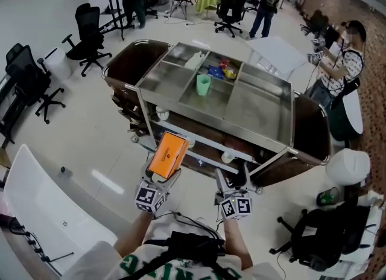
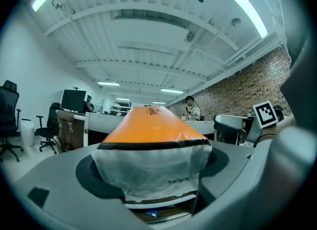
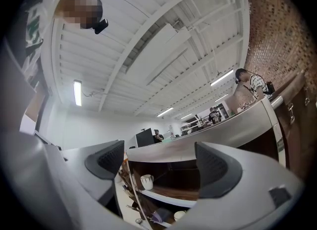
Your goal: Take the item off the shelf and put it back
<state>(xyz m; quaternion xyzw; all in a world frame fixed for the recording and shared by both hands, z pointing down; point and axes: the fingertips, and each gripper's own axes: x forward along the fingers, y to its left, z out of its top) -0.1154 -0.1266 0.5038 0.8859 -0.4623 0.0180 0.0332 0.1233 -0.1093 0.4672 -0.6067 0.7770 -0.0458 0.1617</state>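
My left gripper (image 1: 161, 175) is shut on an orange box (image 1: 168, 154) with a white end, held in front of the steel cart (image 1: 259, 113) near its lower shelf (image 1: 208, 147). In the left gripper view the orange box (image 2: 148, 135) fills the space between the jaws and points away from me. My right gripper (image 1: 232, 179) hangs open to the right of the box, close to the cart's front edge. Between its pads (image 3: 212, 167) I see only the cart's shelf with a white cup (image 3: 146, 181).
The cart's top tray holds a green cup (image 1: 203, 84), a white bottle (image 1: 193, 61) and coloured packets (image 1: 221, 71). Office chairs (image 1: 89, 31) stand at the left. One person (image 1: 338, 73) stands at the cart's right, and several more are farther back. A white table (image 1: 42, 212) is at my left.
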